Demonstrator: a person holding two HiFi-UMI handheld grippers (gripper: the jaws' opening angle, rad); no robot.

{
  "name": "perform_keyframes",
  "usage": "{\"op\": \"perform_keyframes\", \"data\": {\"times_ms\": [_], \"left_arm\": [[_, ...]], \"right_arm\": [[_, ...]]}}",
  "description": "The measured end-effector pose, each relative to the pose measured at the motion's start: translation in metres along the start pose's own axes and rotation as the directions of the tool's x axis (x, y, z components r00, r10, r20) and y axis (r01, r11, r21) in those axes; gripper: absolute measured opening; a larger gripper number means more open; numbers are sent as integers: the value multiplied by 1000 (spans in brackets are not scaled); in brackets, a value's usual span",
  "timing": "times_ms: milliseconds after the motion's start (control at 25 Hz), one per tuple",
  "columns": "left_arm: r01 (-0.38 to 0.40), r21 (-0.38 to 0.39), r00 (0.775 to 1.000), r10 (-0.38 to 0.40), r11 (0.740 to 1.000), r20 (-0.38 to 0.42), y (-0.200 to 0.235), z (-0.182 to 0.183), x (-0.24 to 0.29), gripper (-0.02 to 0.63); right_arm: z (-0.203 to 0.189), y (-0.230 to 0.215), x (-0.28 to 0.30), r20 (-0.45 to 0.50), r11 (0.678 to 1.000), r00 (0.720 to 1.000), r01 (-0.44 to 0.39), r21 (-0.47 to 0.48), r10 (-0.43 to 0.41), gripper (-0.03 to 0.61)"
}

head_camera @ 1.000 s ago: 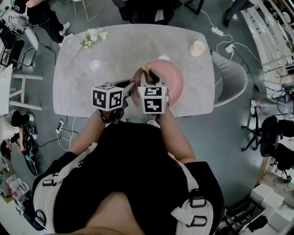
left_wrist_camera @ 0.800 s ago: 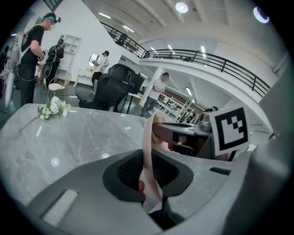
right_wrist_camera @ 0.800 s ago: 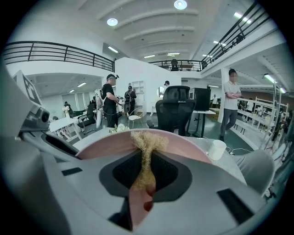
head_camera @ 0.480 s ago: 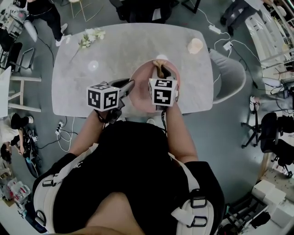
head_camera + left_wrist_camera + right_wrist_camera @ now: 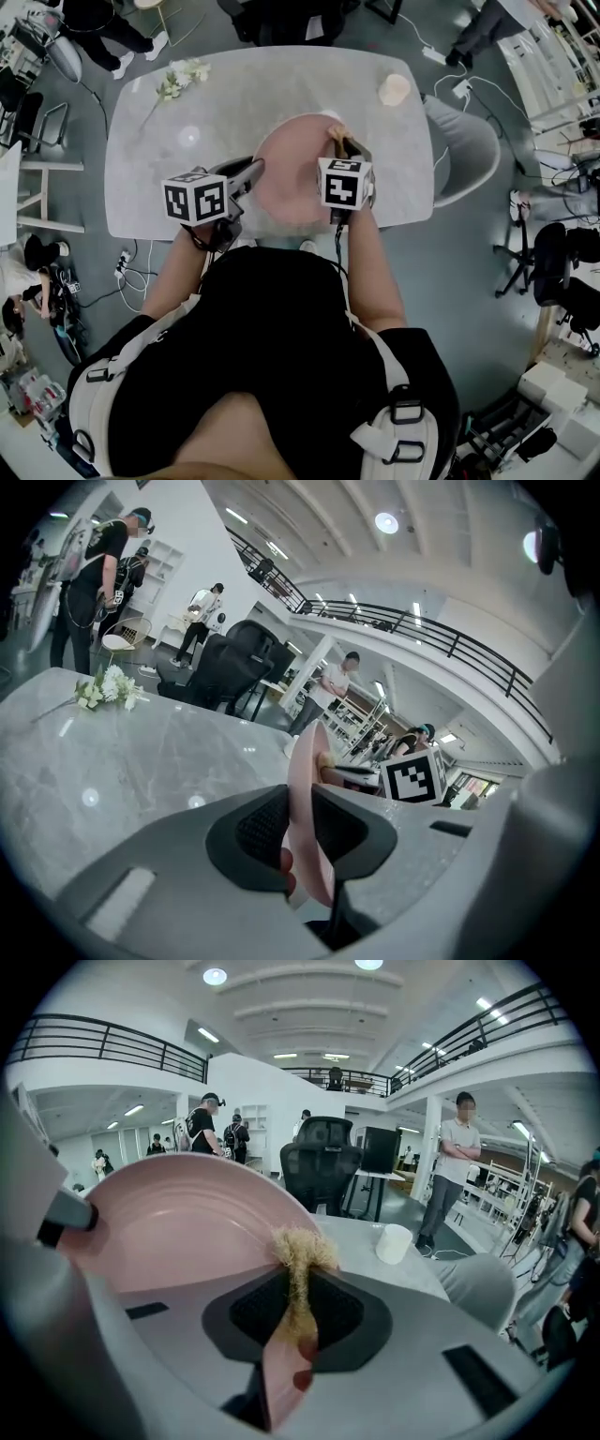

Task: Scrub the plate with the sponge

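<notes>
The pink plate [image 5: 295, 178] sits at the middle of the desk's [image 5: 234, 103] near edge, right in front of the person. The left gripper [image 5: 249, 172] has it by the left rim. In the left gripper view the fingers [image 5: 262, 829] are closed tight on the rim, which runs edge-on between them. I cannot tell whether the plate lies flat on the desk or is tipped up a little.

The right gripper [image 5: 340, 142] is at the plate's far right rim. Its fingers [image 5: 258, 1309] are pinched shut on a tan, fibrous sponge [image 5: 300, 1265], whose frayed tip touches the rim of the plate.

This looks like the scrubbing itself, with one gripper bracing the plate and the other working the sponge along its edge. The next move probably calls for drawing the sponge across the plate's face or on round the rim. That needs steady pressure from the sponge and a firm left grip so the plate does not slide or twist.

A white cup [image 5: 394, 89] near the far right corner and flowers [image 5: 183, 77] near the far left corner are well clear.
</notes>
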State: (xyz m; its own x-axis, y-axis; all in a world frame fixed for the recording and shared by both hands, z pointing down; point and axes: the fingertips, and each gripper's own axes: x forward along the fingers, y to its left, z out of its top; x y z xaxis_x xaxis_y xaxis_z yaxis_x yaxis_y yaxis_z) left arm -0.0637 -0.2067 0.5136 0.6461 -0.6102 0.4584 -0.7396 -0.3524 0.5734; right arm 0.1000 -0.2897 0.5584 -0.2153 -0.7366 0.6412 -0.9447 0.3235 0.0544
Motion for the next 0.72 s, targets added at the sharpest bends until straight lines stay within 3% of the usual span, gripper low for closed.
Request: {"op": "perform_keyframes", "data": {"times_ms": [320,720], "left_arm": [[-58,-126,996,66,990,62,32,10,-8,71],[-99,-241,981,135,966,136,55,21,-19,71]], "right_arm": [[-36,25,17,-81,995,996,-54,-83,48,61],[-58,69,-2,-145,980,971,-197,-33,191,61]]}}
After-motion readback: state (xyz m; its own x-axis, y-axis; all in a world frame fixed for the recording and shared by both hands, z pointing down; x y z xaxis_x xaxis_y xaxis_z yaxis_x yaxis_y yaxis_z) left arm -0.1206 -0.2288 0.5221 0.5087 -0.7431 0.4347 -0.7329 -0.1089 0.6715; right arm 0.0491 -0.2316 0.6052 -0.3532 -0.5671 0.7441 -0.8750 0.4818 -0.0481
